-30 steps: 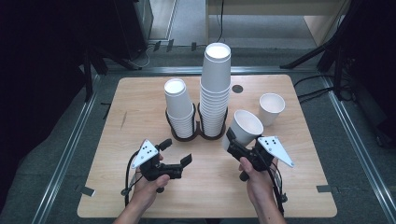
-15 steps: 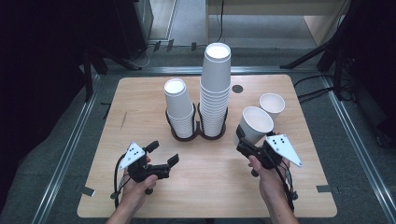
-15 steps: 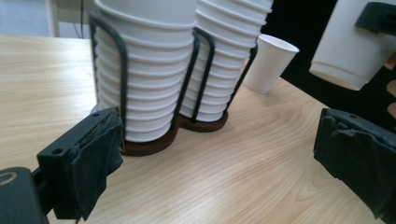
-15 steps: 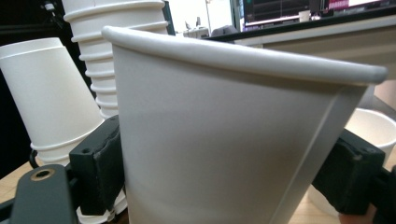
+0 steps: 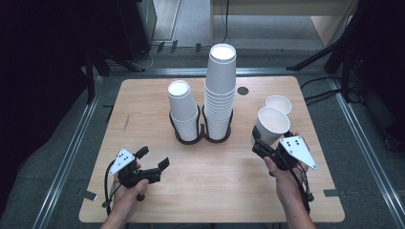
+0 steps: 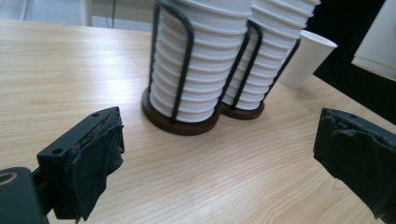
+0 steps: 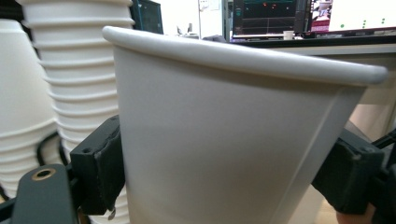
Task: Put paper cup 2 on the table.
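My right gripper (image 5: 260, 140) is shut on a white paper cup (image 5: 271, 124), held tilted just above the table's right side; in the right gripper view its pads (image 7: 100, 163) press the cup's wall (image 7: 224, 140) from both sides. A second loose cup (image 5: 278, 104) stands upright just behind it. At the table's middle stand a short cup stack (image 5: 183, 109) and a tall cup stack (image 5: 220, 86), each in a black wire holder. My left gripper (image 5: 154, 158) hovers open and empty at the front left, pointing toward the stacks (image 6: 196, 70).
The wooden table (image 5: 215, 191) has bare surface in front of the holders and between my two hands. A small dark round hole (image 5: 243, 90) sits near the far edge. Metal rails and dark stands surround the table.
My left gripper has drawn back to the left, away from the holders. My right gripper has carried the cup to the right, nearer the loose cup.
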### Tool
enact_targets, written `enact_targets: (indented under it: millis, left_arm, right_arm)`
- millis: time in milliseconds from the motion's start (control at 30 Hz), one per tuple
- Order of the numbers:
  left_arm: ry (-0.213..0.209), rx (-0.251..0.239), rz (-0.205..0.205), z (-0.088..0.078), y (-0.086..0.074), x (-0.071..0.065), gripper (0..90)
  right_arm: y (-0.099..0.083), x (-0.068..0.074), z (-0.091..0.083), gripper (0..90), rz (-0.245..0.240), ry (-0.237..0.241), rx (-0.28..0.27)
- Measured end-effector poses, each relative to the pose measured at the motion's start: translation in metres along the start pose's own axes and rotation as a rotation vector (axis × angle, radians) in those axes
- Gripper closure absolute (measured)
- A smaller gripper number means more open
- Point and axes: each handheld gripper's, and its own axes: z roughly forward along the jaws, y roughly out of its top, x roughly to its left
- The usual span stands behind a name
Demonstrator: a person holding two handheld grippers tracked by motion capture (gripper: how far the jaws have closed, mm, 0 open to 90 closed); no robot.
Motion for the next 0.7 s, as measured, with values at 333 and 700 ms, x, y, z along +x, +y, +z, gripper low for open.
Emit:
enact_targets:
  millis: [333, 700]
  left_arm:
    - [0.064, 0.005, -0.028, -0.011, -0.006, 0.021, 1.9]
    - [0.123, 0.013, -0.05, -0.024, -0.013, 0.044, 1.9]
  right_arm:
    - [-0.017, -0.024, 0.004, 15.9, -0.063, -0.043, 0.008]
    - [-0.035, -0.054, 0.005, 16.1, -0.088, -0.066, 0.073]
